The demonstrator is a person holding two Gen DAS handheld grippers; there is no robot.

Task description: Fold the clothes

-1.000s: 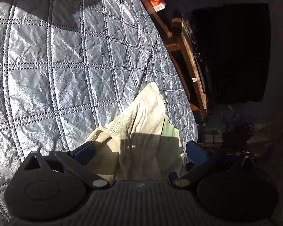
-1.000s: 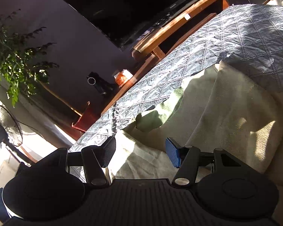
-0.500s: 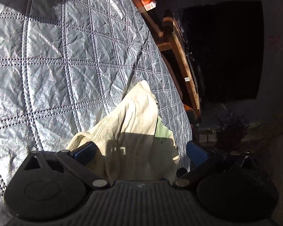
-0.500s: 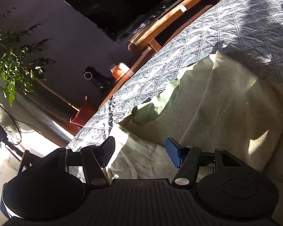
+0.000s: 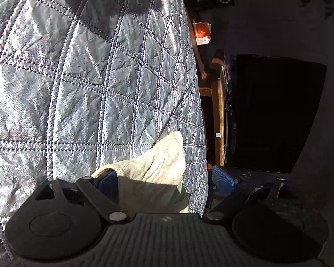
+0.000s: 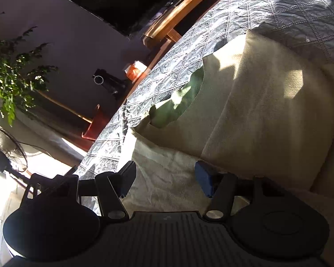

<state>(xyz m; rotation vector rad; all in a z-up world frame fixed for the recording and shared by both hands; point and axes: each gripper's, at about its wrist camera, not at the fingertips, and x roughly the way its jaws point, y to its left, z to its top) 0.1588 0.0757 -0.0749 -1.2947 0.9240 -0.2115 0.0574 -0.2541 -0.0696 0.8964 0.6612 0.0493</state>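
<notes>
Left gripper jaws closing round cream garment.

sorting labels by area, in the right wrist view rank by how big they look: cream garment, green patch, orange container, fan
1. cream garment
2. green patch
3. fan
4. orange container

The fan's and container's real sizes are unsure.

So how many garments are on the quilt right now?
1 that I can make out: a cream garment with a green neck lining, lying near the quilt's edge. Others could be out of frame.
</notes>
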